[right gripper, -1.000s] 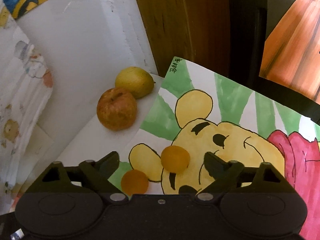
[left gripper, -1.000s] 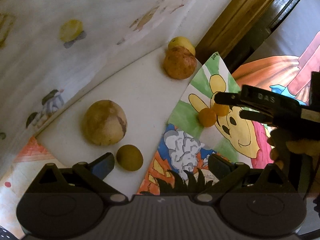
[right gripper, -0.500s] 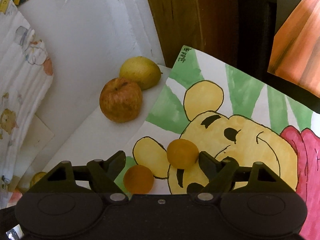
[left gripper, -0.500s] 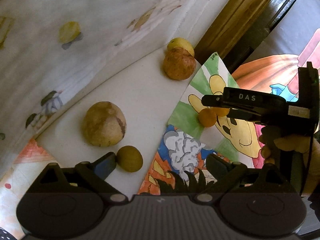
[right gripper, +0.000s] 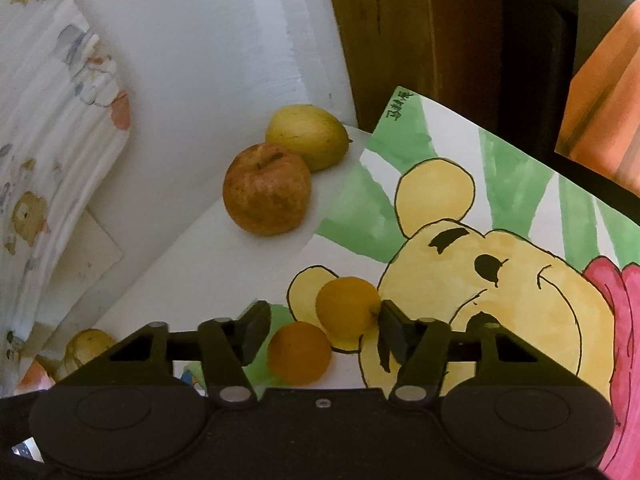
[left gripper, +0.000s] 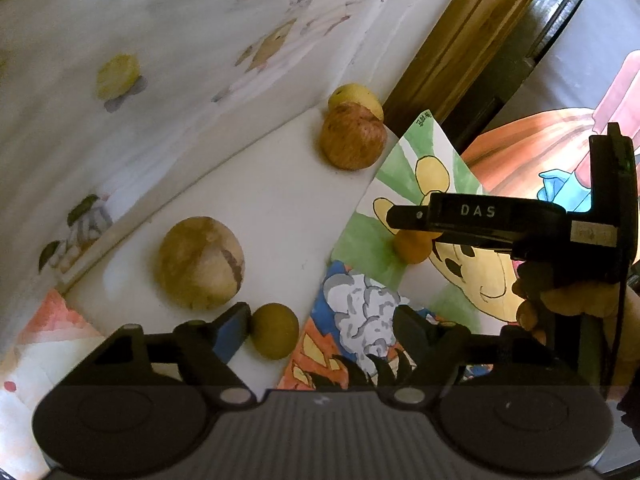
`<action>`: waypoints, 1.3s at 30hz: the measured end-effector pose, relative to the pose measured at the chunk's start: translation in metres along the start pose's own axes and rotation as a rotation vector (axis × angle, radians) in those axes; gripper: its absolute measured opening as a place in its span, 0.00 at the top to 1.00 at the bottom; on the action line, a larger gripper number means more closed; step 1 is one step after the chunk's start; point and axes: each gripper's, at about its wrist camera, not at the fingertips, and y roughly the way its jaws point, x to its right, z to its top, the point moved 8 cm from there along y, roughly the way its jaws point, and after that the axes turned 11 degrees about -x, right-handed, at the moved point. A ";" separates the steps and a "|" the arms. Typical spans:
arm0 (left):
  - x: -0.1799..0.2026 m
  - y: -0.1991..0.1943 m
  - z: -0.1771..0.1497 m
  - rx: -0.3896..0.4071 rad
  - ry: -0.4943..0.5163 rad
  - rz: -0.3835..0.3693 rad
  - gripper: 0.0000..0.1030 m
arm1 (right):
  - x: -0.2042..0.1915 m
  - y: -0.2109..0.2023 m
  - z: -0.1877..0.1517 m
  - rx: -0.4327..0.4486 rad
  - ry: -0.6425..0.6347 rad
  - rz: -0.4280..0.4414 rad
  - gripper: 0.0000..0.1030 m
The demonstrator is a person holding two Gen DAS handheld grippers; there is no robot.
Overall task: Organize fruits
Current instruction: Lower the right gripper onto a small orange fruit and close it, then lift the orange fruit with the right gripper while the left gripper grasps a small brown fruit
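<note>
Left wrist view first: my left gripper [left gripper: 320, 330] is closing with a small green fruit [left gripper: 274, 331] at bottom centre, against its left finger only.

Right wrist view: my right gripper [right gripper: 320, 330] closes around two small orange fruits [right gripper: 347, 307] at lower centre; its right finger touches the upper one, the left finger stands clear.

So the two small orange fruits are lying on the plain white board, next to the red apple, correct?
Not quite. The two small orange fruits lie on the bear drawing, well apart from the red apple, which sits on the white board. The right wrist view shows it.
</note>
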 end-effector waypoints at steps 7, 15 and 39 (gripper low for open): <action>0.000 0.001 -0.001 0.009 0.039 0.021 0.27 | -0.005 0.001 -0.001 0.011 -0.024 -0.006 0.48; 0.001 0.001 -0.001 0.022 0.082 0.046 0.34 | -0.016 0.003 -0.006 0.012 -0.092 -0.005 0.51; -0.005 -0.001 -0.002 0.059 0.136 0.088 0.59 | -0.040 -0.002 -0.028 0.009 -0.157 -0.004 0.66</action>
